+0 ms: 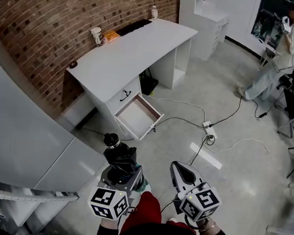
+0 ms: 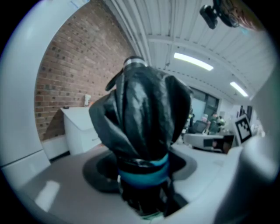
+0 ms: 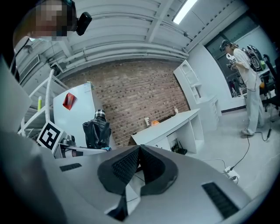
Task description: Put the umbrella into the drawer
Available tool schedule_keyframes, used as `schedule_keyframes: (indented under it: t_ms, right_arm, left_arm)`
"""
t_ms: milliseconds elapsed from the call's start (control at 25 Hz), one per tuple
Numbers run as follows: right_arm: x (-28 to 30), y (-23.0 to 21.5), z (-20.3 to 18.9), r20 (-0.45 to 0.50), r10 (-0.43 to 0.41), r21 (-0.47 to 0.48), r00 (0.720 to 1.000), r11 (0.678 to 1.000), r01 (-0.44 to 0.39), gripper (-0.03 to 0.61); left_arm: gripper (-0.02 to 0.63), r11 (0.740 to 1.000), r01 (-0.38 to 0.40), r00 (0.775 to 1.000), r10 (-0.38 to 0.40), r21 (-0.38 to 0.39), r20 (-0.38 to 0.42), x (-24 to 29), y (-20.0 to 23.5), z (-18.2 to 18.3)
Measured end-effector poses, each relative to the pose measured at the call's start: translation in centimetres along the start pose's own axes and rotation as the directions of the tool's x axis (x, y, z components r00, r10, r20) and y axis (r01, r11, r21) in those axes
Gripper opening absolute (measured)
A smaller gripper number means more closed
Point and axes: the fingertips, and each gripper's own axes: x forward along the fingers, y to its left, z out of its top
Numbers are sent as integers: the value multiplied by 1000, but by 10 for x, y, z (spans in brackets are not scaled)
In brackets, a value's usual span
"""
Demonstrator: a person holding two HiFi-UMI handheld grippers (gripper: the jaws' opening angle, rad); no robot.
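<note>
The left gripper (image 1: 123,176) pinches the folded umbrella (image 1: 119,155), pointing at the open drawer (image 1: 136,116) far ahead; the right gripper (image 1: 179,169) is pressed together, empty.

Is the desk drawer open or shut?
Open: the drawer juts out from the white desk, its bare inside showing from above.

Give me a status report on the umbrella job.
Left gripper shut on umbrella. Right gripper shut, empty. Drawer open, looks empty. Cable lies beside it.
</note>
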Motion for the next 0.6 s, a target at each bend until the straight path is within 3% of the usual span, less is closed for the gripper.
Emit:
schedule_keyframes:
  t_ms: [240,600]
  right_arm:
    - [66,11,9,-26,-18,46,999,999,19,2]
    - [121,14,6,-39,-59,11,997,998,59,2]
  left_arm:
    - [276,1000,15,1000,-15,2,-15,23,58,21]
    - [276,999,41,999,-41,-13,-10,40,110,33]
